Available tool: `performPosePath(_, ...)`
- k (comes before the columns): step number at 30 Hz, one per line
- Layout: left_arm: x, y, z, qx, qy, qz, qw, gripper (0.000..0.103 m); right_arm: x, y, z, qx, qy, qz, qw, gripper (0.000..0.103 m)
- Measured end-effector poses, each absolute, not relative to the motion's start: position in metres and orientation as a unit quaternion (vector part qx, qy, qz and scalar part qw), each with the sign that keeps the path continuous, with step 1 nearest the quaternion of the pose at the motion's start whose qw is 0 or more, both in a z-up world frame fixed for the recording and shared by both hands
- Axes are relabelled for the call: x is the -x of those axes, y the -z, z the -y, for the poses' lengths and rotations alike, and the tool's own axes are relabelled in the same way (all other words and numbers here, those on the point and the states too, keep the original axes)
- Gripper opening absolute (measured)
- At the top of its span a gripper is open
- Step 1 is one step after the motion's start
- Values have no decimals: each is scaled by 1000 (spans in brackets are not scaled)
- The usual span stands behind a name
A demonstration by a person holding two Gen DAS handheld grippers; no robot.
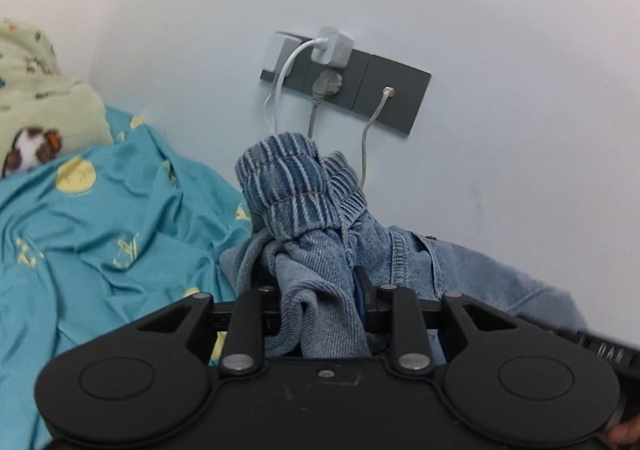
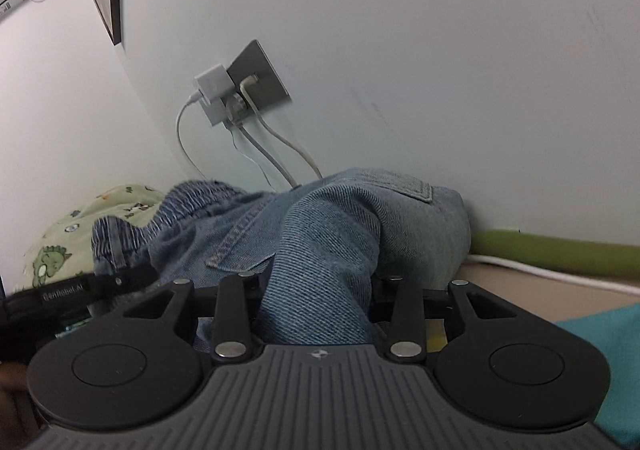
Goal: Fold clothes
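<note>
Jeans, faded blue denim point(image 2: 332, 234): bunched above teal patterned bedsheet point(image 1: 100, 218), waistband stretched sideways between grippers. Left gripper point(image 1: 320, 290) clenched on elastic ribbed end; right gripper point(image 2: 320, 290) clenched on pocket side.

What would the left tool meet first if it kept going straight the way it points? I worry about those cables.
Beyond the jeans it is clamped on, probably the pale wall, near the cables hanging from the grey socket panel. How far off the wall is cannot be judged.
</note>
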State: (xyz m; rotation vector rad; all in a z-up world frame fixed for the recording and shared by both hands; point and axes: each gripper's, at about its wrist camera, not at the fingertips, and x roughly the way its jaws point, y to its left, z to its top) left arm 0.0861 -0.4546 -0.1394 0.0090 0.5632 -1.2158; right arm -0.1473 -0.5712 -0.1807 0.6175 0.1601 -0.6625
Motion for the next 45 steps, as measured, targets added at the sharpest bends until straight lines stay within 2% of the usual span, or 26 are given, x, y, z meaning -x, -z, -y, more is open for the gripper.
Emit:
performPosePath(11, -85, 149, 452, -19, 563, -262, 784, 26, 135, 202, 561, -246, 343, -75, 903, 42)
performPosePath(25, -84, 148, 449, -27, 561, -259, 786, 29, 137, 209, 573, -269, 335, -77, 900, 45)
performPosePath(28, -84, 145, 450, -28, 558, -269, 784, 36, 138, 209, 574, -272, 334, -76, 899, 45)
performPosePath(30, -84, 143, 450, -32, 558, -274, 783, 49, 138, 209, 574, -273, 334, -76, 899, 46)
performPosePath(33, -79, 138, 447, -46, 557, -270, 784, 62, 140, 209, 575, -279, 334, -75, 897, 48)
performPosePath(36, -72, 130, 442, -56, 551, -266, 789, 72, 142, 205, 576, -283, 343, -78, 893, 59)
performPosePath(38, -68, 122, 437, -58, 543, -263, 795, 75, 144, 200, 576, -289, 357, -81, 885, 78)
performPosePath(41, -59, 102, 425, -60, 531, -234, 812, 82, 152, 189, 577, -295, 375, -86, 875, 87)
performPosePath(45, -48, 74, 410, -49, 520, -227, 822, 82, 165, 166, 572, -277, 376, -77, 881, 88)
